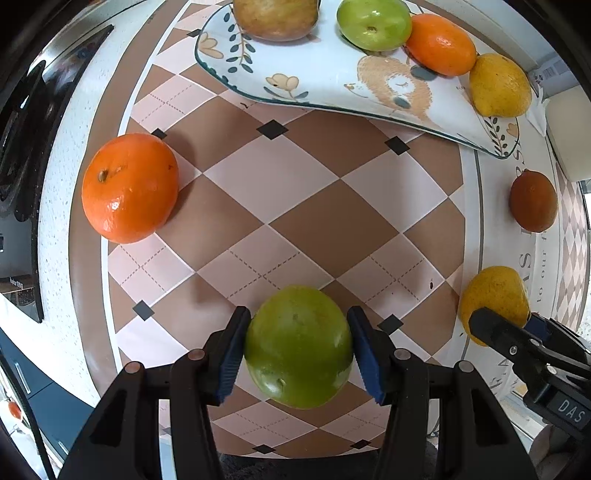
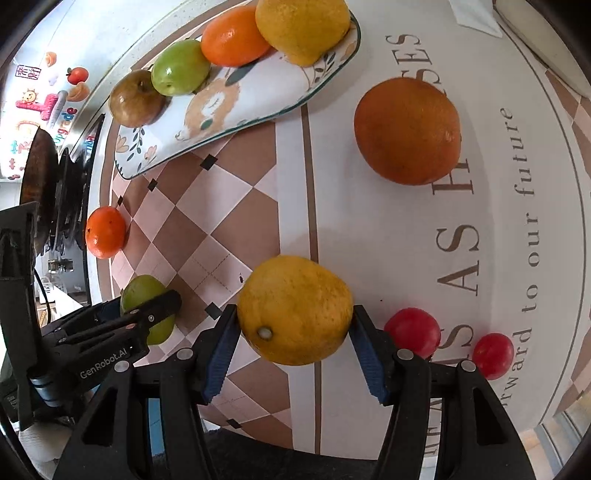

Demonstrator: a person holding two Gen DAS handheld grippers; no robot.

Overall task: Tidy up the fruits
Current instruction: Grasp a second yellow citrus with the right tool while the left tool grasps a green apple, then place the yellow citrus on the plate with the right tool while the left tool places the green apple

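While both claws point down at the checked mat, each has a fruit between its blue ribbed pads. Low in the left wrist view, our left gripper [image 1: 298, 349] is closed against the sides of a smooth, round green fruit [image 1: 298, 347]; both pads touch its skin. Low in the right wrist view, our right gripper [image 2: 293, 341] clamps a dimpled yellow lemon [image 2: 294, 309] the same way, its pale stem end facing the camera.

Farther up, a glossy ceramic plate with a hedgehog drawing and a dark green rim [image 1: 325, 79] carries four fruits in a row: a dull brownish apple [image 1: 275, 18] cut off by the top edge, a shiny green fruit [image 1: 373, 23], a small orange mandarin [image 1: 440, 44] and a second yellow lemon [image 1: 500, 85]. The plate's near half is bare.

Loose on the mat lie a glossy orange mandarin [image 1: 130, 187] at middle left, a darker matte orange [image 2: 407, 131] at upper right over the printed lettering, and two small red fruits [image 2: 413, 330] just beside our right pad at lower right. Open checked mat [image 1: 273, 206] lies between the claws and the plate. Clutter at the far left of the right wrist view is too warped to read.
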